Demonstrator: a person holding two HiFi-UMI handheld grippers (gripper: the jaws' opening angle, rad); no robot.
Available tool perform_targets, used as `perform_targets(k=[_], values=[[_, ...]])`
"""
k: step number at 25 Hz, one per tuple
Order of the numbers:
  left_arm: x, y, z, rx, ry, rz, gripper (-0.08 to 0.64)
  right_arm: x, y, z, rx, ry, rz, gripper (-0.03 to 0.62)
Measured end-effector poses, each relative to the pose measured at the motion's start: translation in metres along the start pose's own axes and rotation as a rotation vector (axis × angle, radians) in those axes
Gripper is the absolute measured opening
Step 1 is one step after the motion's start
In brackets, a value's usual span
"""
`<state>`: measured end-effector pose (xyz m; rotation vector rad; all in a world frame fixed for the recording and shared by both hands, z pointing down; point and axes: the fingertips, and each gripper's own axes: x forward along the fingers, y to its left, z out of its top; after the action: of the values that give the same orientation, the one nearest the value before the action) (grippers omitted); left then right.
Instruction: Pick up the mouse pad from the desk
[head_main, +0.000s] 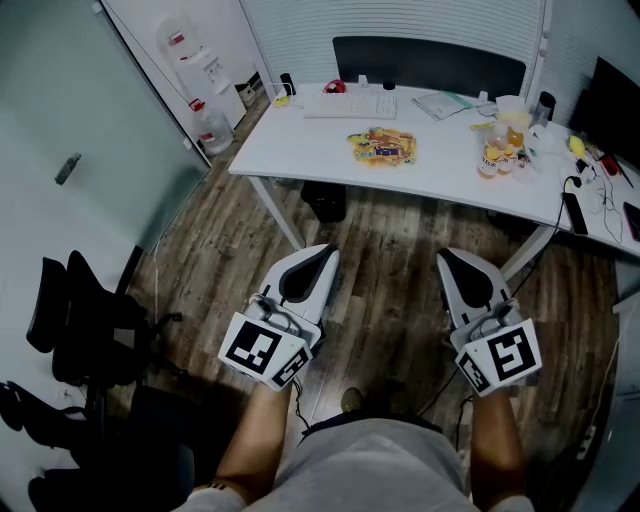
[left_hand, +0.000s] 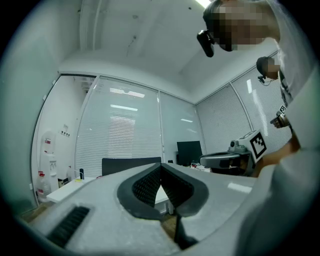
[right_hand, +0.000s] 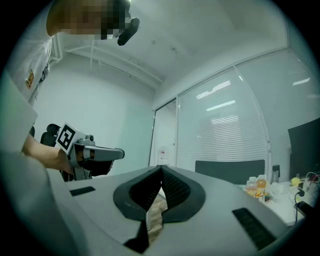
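Wood-plank floor (head_main: 400, 260) spreads out below you, with the white counter (head_main: 300, 150) ahead and a black chair (head_main: 80, 320) off to your left. You hold both forearms out in front of your body, side by side and well short of the counter, each aimed roughly level toward it. Your left gripper (head_main: 325, 250) has its fingers pressed together with nothing between them. Your right gripper (head_main: 447, 256) is closed and empty too. The yellow-printed mouse pad (head_main: 381, 147) lies flat near the counter's middle, just in front of the keyboard (head_main: 350, 104) and left of the bottles (head_main: 493, 155).
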<state>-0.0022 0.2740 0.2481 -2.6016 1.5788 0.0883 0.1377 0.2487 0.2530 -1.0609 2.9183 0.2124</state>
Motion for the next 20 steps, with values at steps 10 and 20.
perform_targets(k=[10,20], values=[[-0.013,0.021,0.001,-0.004,-0.015,-0.001,0.015,0.015,0.017,0.0,-0.014,0.013,-0.005,0.012],[-0.024,0.049,-0.004,-0.011,-0.026,-0.027,0.015,0.036,0.035,-0.002,-0.03,0.025,-0.029,0.012]])
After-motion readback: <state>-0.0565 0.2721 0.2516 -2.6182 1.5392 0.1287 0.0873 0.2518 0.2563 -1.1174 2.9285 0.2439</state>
